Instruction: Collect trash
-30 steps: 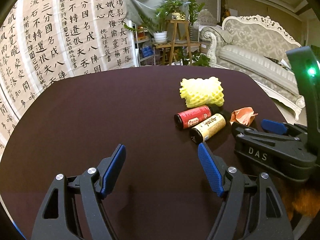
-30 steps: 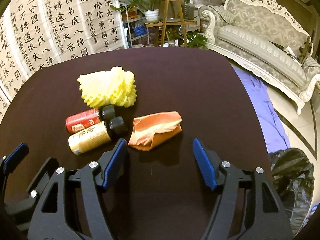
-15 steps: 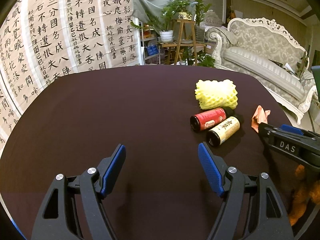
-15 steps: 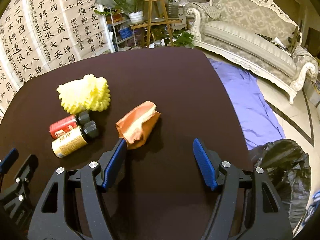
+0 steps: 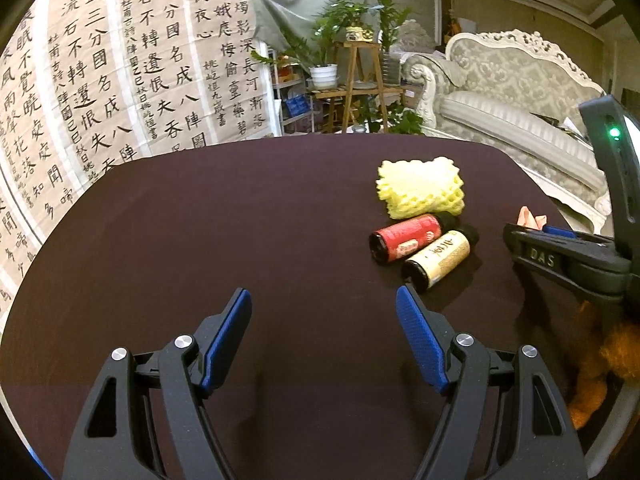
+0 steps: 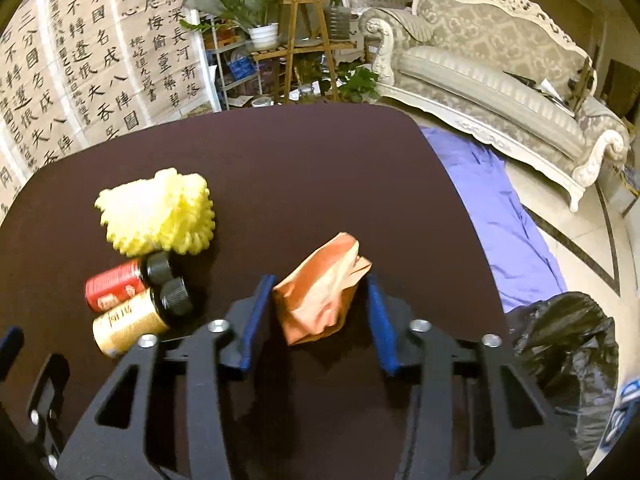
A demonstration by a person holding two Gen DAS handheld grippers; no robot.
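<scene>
The right claw (image 6: pixel 320 316) points down at the dark worktop (image 6: pixel 280 160) with a crumpled orange wrapper (image 6: pixel 320 292) between its blue pads (image 6: pixel 378 320). The jaws are closing on it: the left pad looks to touch the wrapper's edge, while a thin gap remains at the right pad, so it is not yet clamped. From this claw, a yellow foam net (image 6: pixel 158 212) lies at ten o'clock. A red bottle (image 6: pixel 124 284) and a gold bottle (image 6: pixel 136 318) lie side by side at nine o'clock, touching, black caps toward the net. At three o'clock, off the worktop's edge, a black trash bag (image 6: pixel 568 352) sits on the floor beside a blue cloth (image 6: pixel 492 200).

The left claw (image 5: pixel 324 328) hangs over bare worktop with its jaws wide apart and nothing between them. From it, the two bottles lie at one o'clock, the foam net just beyond them. The right claw's body shows at two to three o'clock, a corner of the wrapper sticking up behind it.
</scene>
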